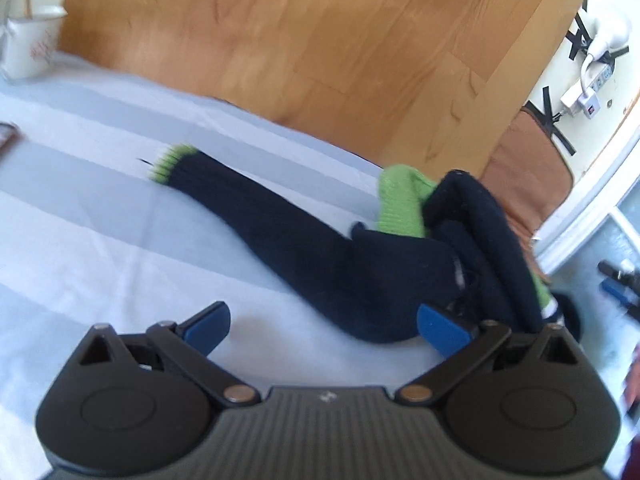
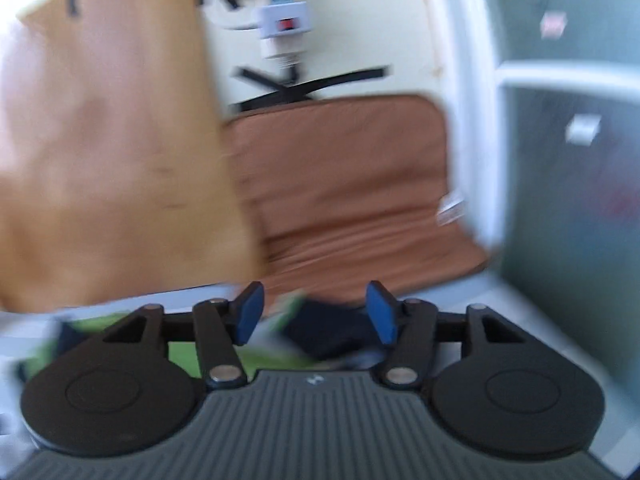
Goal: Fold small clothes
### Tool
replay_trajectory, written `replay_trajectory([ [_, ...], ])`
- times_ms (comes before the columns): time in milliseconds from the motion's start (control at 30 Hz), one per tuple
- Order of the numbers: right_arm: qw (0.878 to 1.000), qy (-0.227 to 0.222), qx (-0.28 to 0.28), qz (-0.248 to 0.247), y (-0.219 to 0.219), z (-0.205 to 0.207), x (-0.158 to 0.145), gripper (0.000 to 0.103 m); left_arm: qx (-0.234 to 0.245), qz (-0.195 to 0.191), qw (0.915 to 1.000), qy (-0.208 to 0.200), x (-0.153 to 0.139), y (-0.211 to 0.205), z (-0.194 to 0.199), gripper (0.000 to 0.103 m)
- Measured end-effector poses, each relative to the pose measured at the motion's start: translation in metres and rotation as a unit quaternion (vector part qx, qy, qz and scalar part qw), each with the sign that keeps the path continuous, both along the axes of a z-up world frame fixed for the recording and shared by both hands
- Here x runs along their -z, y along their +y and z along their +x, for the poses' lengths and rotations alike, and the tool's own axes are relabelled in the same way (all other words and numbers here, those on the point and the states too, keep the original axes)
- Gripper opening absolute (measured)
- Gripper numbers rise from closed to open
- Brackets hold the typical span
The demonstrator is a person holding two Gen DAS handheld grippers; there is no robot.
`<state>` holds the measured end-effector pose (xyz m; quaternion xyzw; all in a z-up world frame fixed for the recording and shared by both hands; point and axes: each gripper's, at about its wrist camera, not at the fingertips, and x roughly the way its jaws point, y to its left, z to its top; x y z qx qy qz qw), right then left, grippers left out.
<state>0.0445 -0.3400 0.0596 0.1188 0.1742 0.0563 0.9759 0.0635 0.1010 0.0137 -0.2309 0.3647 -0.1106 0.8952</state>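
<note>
A dark navy sock (image 1: 280, 224) with a green cuff lies stretched out on the pale striped cloth (image 1: 80, 216). At its right end lies a bunched heap of navy and green socks (image 1: 472, 224). My left gripper (image 1: 324, 330) is open, just above the cloth, its right finger (image 1: 440, 328) touching the near end of the sock. In the blurred right wrist view my right gripper (image 2: 316, 318) is open, with navy and green sock fabric (image 2: 328, 332) low between its fingers.
A white cup (image 1: 32, 44) stands at the far left of the cloth. A wooden board (image 1: 320, 40) rises behind the surface. A brown cushion (image 2: 352, 176) lies to the right, below a wall with a power strip (image 2: 284, 20) and black tape.
</note>
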Motion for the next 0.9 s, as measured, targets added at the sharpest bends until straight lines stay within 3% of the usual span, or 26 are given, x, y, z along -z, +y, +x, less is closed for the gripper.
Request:
replay_trajectory([
  [133,0.994,-0.016,-0.105,0.012,0.051,-0.028,0.009,0.088,0.032,-0.054,0.9979,0.012,-0.002,-0.014,0.021,0.103],
  [200,0.990,-0.019,-0.140,-0.013,0.079,-0.029,0.012,0.088,0.042,-0.055,0.9976,0.013,-0.002,-0.026,0.028,0.098],
  [267,0.985,-0.009,-0.162,-0.052,0.109,-0.025,0.018,0.088,0.043,-0.028,0.9986,0.011,-0.002,-0.042,0.033,0.073],
  [300,0.983,-0.006,-0.167,-0.070,0.121,-0.022,0.024,0.088,0.039,-0.011,0.9992,0.006,-0.004,-0.048,0.034,0.065],
  [333,0.982,0.000,-0.170,-0.087,0.133,-0.014,0.032,0.087,0.033,0.008,0.9994,-0.003,-0.005,-0.054,0.033,0.049],
  [367,0.980,0.008,-0.173,-0.099,0.142,-0.011,0.038,0.085,0.030,0.019,0.9993,-0.009,-0.007,-0.055,0.031,0.041],
  [400,0.978,0.014,-0.176,-0.109,0.147,-0.007,0.043,0.062,0.027,0.028,0.9991,-0.017,-0.008,-0.055,0.030,0.037],
  [433,0.977,0.019,-0.179,-0.114,0.152,-0.001,0.047,0.030,0.023,0.032,0.9990,-0.020,-0.011,-0.055,0.029,0.032],
  [500,0.979,0.015,-0.180,-0.093,0.152,0.001,0.041,0.012,0.014,0.034,0.9990,-0.027,-0.018,-0.048,0.028,0.028],
  [633,0.984,-0.090,-0.146,-0.053,0.139,-0.014,-0.015,0.003,-0.006,0.036,0.9976,-0.059,-0.056,-0.027,0.039,0.024],
  [767,0.969,-0.219,-0.107,0.029,0.101,-0.054,-0.084,0.003,-0.033,0.051,0.9906,-0.122,-0.115,-0.002,0.042,0.021],
  [800,0.966,-0.233,-0.104,0.042,0.093,-0.062,-0.091,0.003,-0.041,0.055,0.9883,-0.136,-0.125,0.002,0.040,0.020],
  [867,0.964,-0.236,-0.115,0.046,0.085,-0.073,-0.098,0.004,-0.080,0.081,0.9790,-0.169,-0.143,0.013,0.030,0.003],
  [900,0.966,-0.228,-0.120,0.037,0.085,-0.074,-0.095,0.008,-0.105,0.101,0.9723,-0.183,-0.149,0.018,0.024,0.003],
])
